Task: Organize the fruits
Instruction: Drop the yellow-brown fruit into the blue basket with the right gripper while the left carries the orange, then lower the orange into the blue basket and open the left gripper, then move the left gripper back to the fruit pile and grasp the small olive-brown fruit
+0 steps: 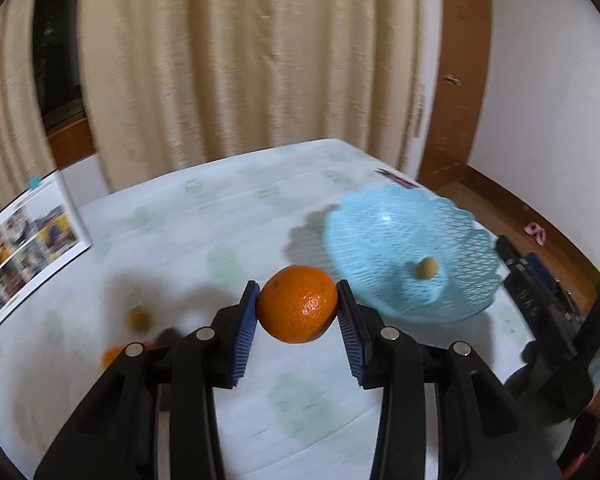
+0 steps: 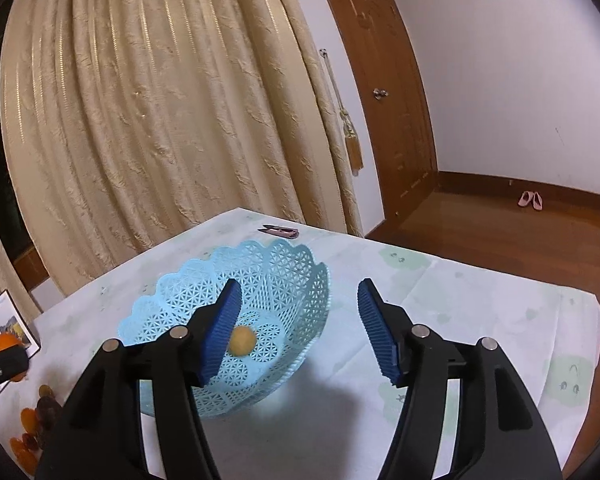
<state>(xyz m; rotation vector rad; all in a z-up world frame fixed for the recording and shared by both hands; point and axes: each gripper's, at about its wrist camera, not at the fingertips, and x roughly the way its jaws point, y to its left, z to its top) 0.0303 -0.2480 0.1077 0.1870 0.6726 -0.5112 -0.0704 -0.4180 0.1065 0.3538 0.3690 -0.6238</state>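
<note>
The left gripper [image 1: 298, 306] pinches a glossy, dimpled mandarin orange [image 1: 298, 303] above the table [image 1: 228, 216]. The right gripper [image 2: 298, 326] stands spread over the light-blue lattice basket [image 2: 292, 268], where a small yellowish round fruit [image 2: 242, 341] lies.

The cloth-covered table [image 2: 480, 312] bears a blue basket [image 2: 300, 280], booklet [image 1: 32, 240] (open), loose fruits [image 2: 32, 432].

Cream ribbed fabric curtain [image 2: 172, 120] hangs behind the table. Brown wooden door [image 2: 384, 92] at right, pink shoes [image 2: 531, 199] on the floor. Small pink thread snips [image 2: 281, 231] on the pale printed tablecloth [image 2: 480, 312]; open photo booklet [image 1: 28, 240] at far left.
</note>
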